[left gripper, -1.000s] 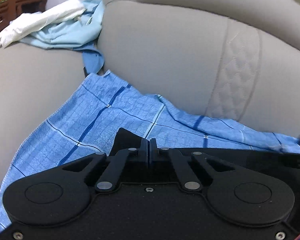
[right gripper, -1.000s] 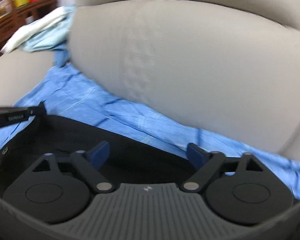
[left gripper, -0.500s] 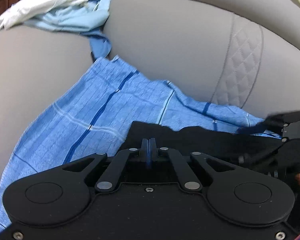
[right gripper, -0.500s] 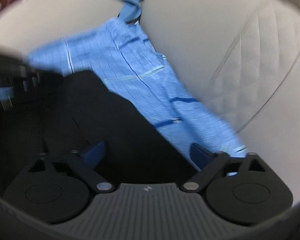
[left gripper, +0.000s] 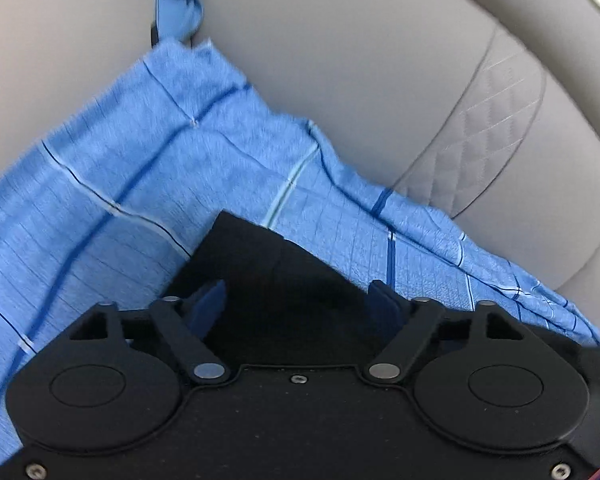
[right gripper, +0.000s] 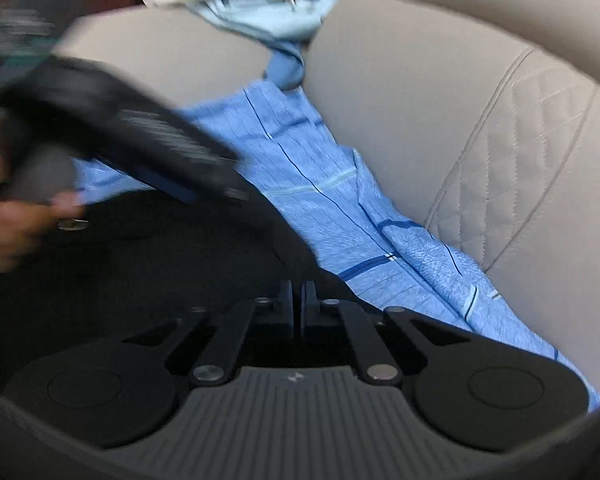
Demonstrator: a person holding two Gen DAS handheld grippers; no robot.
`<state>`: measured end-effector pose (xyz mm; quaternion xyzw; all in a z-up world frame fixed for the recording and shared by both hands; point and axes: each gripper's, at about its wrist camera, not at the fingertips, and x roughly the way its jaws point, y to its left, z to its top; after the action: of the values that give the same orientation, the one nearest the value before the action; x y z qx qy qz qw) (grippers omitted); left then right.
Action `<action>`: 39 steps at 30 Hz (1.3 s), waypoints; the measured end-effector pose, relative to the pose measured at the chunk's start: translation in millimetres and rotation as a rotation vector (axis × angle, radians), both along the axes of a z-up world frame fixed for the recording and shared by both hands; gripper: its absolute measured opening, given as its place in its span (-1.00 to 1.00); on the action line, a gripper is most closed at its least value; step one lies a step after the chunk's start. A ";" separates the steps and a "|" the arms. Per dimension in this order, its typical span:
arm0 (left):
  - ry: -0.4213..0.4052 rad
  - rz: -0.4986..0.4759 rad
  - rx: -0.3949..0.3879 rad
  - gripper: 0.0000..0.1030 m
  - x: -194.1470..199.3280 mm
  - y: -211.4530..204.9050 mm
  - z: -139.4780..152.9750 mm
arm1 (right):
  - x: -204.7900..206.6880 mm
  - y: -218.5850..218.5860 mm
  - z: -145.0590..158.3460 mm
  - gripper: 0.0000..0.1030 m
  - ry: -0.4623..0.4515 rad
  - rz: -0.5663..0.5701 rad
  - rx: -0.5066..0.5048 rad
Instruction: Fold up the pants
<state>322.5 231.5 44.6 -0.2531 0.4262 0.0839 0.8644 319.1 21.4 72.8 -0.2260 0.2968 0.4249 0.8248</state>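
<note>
Lying btwn wide L gripper (left gripper: pixel 298 296) jaws, black pants (left gripper: pixel 284 280); R gripper (right gripper: pixel 299 300) jaws pinch them.

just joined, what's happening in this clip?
A person with a handheld tool in each hand is folding black pants on a blue checked cloth spread over a grey sofa. The left tool is open above the pants. The right tool is shut on the pants' edge. More laundry lies on the sofa arm.

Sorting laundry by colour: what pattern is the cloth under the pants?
The cloth is blue with thin dark and pale check lines, clearest in the left wrist view.
</note>
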 end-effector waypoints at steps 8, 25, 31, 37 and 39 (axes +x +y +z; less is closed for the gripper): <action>0.115 -0.051 0.118 0.54 24.8 -44.6 1.7 | -66.0 -24.2 12.6 -0.92 -0.006 0.044 0.078; -0.137 0.005 0.338 -0.69 -92.4 -46.9 46.1 | -95.5 -124.9 38.9 0.36 0.159 -0.401 0.286; -0.191 0.034 0.261 -0.69 -121.5 -33.3 58.9 | -39.6 -233.0 43.4 0.55 0.355 -0.914 0.488; -0.221 0.034 0.230 -0.69 -136.9 -32.5 75.0 | -12.9 -266.6 10.3 0.59 0.566 -1.131 0.613; -0.227 0.035 0.223 -0.69 -138.5 -33.1 79.0 | -2.4 -268.0 0.4 0.59 0.621 -1.194 0.631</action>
<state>184.0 198.4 123.6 -0.1710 0.3093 0.1167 0.9282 316.6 -246.6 73.2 0.3520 0.4524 0.0137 0.8193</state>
